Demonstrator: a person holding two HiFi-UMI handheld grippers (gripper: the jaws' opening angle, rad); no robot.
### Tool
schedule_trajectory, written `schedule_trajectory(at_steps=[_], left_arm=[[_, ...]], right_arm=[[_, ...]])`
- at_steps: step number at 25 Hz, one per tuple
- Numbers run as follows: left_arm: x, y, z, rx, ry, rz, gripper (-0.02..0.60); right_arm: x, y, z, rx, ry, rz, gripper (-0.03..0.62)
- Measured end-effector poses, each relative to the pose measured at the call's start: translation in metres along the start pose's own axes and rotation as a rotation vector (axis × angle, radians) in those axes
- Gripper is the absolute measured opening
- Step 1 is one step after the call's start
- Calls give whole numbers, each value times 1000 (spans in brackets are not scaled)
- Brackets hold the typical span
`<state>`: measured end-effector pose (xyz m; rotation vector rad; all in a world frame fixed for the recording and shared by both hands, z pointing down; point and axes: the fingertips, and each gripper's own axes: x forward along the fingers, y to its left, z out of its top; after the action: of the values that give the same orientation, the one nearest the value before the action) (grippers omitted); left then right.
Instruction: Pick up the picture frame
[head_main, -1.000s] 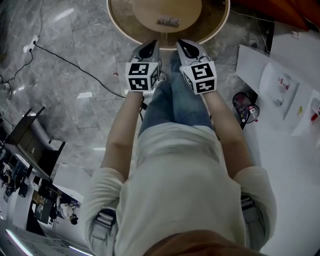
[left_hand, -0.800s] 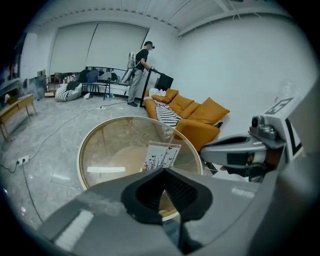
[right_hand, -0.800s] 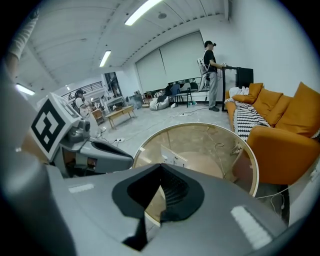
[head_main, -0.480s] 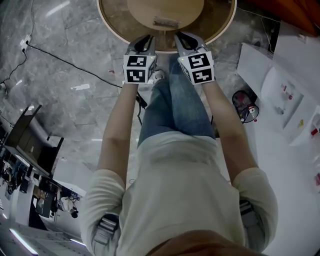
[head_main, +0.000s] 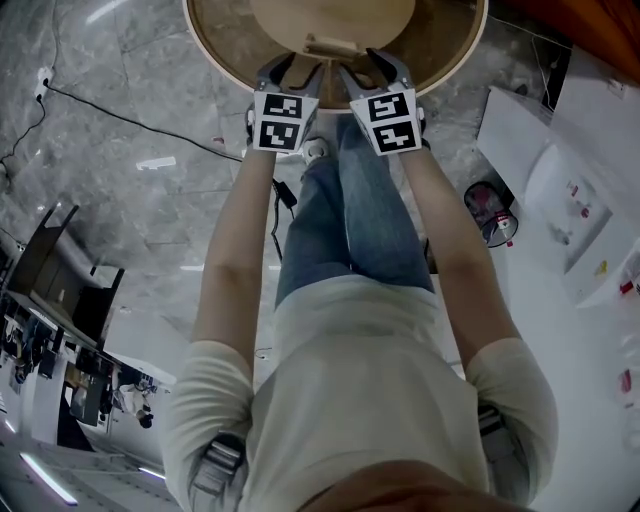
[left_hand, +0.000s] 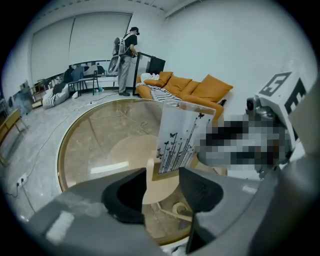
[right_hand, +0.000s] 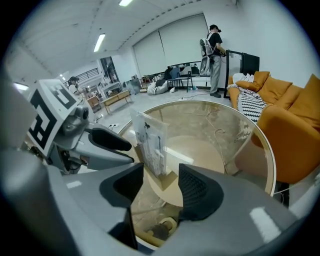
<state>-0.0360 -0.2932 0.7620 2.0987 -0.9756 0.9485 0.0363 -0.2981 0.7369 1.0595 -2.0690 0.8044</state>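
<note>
The head camera looked steeply down from above the person, past torso and legs, to the table at the far edge of its view. The left gripper camera sat low at the table's near rim and faced along its jaws, across the table toward the far sofa. The right gripper camera did the same from just to the right. All three views shared the table and the frame. Each gripper view also caught the other gripper close at its side.
</note>
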Motion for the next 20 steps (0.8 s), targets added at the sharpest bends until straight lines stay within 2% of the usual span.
schedule_trajectory(at_steps=[5,12,20], left_arm=[[15,6,3,57,-2,1,196],[29,2,-1,84,16,-54,196],[35,5,-1,53,6,-56,177]], right_arm=[[17,-8,-7,-11,28,13,233],[36,-10,-13,-39,48,43,226],[47,-3,-13,-67,47,75,209]])
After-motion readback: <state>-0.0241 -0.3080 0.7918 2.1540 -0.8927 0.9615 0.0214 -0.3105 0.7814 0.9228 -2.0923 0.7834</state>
